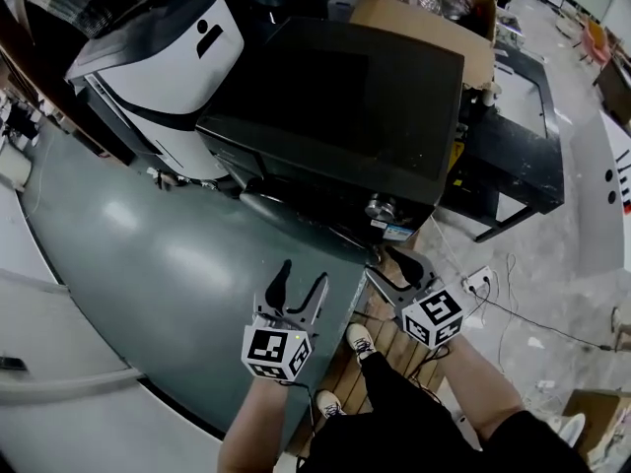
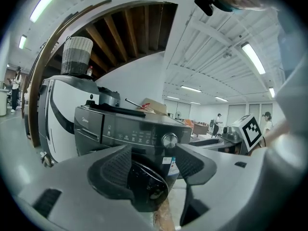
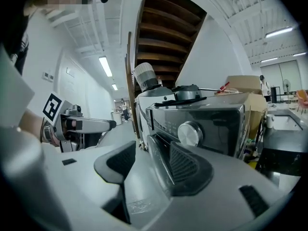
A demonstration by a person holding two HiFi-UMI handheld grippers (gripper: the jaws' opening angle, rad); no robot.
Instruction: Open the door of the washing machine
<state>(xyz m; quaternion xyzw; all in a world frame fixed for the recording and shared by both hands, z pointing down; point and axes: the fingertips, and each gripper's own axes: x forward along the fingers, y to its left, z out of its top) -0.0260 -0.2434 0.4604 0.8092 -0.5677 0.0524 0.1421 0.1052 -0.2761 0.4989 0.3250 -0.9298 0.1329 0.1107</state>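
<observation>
Left hand-held gripper (image 1: 302, 276) and right hand-held gripper (image 1: 399, 269) both sit in front of the washing machine (image 1: 335, 106) in the head view. The right one is close to its front edge, the left one further out. No contact with the machine shows here. The door is not visible from above, hidden under the machine's top.

Left gripper view: jaws wide apart, nothing in them. The round dark door (image 2: 144, 186) shows past the gap, below the control panel (image 2: 130, 134) and knob (image 2: 169, 140). It looks flush with the machine's front, so shut.

Right gripper view: jaws apart, nothing pinched. The machine's front runs edge-on just beyond the right pad, with the knob above. Can't tell if the pad touches it.

Progress, as I judge it: approach only. The door is closed and nothing is gripped. Left to do: reach the door's edge or handle (not made out), close on it, swing the door out.
</observation>
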